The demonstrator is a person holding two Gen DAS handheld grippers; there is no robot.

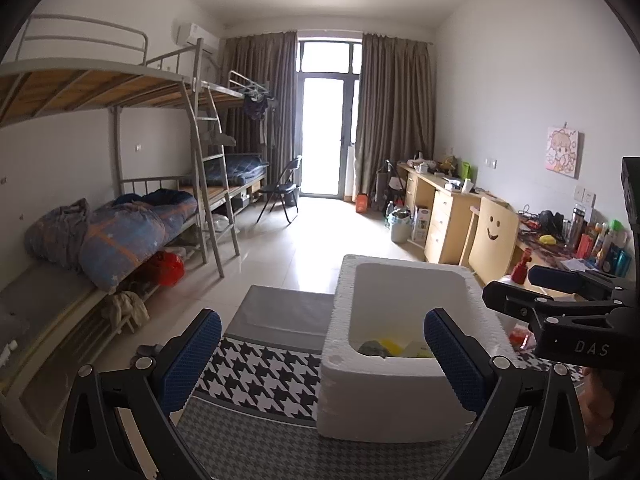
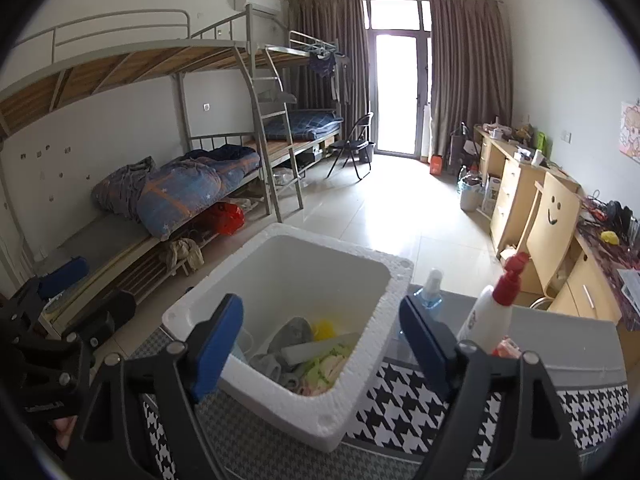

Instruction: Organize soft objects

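On right tongs (image 1: 520, 292): "DAS"

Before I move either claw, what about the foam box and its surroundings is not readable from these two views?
- Box contents: in the left wrist view the foam box near wall hides most of the soft items; in the right wrist view the heap hides the bottom.
- White bottle label: turned away, base behind the right claw.
- Blue spray bottle: lower part hidden by box rim.
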